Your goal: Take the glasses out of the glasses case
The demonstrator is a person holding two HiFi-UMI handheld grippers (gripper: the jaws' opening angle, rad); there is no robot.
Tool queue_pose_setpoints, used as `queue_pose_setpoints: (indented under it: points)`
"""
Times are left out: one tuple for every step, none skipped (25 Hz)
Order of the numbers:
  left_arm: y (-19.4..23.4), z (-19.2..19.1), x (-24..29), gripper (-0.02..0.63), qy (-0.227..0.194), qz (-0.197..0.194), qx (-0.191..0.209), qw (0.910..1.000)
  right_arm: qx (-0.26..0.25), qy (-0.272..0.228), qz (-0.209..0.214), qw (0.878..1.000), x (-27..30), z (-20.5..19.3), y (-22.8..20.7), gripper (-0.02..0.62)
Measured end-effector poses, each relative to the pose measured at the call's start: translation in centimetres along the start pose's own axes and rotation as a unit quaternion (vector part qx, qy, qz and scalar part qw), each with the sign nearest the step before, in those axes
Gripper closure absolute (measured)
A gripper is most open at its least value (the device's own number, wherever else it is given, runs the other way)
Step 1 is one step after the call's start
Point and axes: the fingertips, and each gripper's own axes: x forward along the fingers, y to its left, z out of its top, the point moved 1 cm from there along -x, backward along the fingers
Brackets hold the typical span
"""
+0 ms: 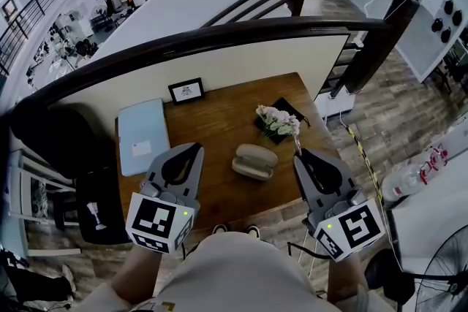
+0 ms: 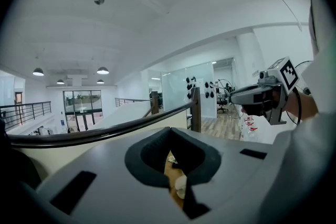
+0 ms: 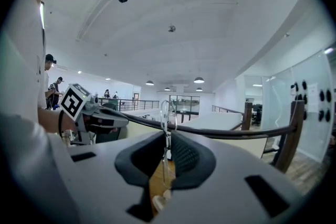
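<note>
Slippage worries me: my right gripper (image 3: pixel 168 139) pinches just a thin part of the glasses (image 3: pixel 165 112) rising above it; left gripper (image 2: pixel 169 131) clenched, empty.

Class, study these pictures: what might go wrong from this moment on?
The right gripper pinches the thin clear glasses by one slim part, so they might slip or twist free and fall onto the table. They hang close to the flowers, so a careless swing might snag the blooms.
</note>
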Motion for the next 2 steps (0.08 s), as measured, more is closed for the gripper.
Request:
queue_pose_setpoints:
  points:
    - [-0.04,0.03,0.02,0.604,0.0,0.0,0.0,1.0,0.0,-0.001,-0.001,1.0,-0.06,0.04,-0.07,0.557]
    - [-0.08,0.06,0.03,0.604,0.0,0.0,0.001,1.0,0.0,-0.002,-0.001,1.0,-0.12,0.07,-0.15,0.557]
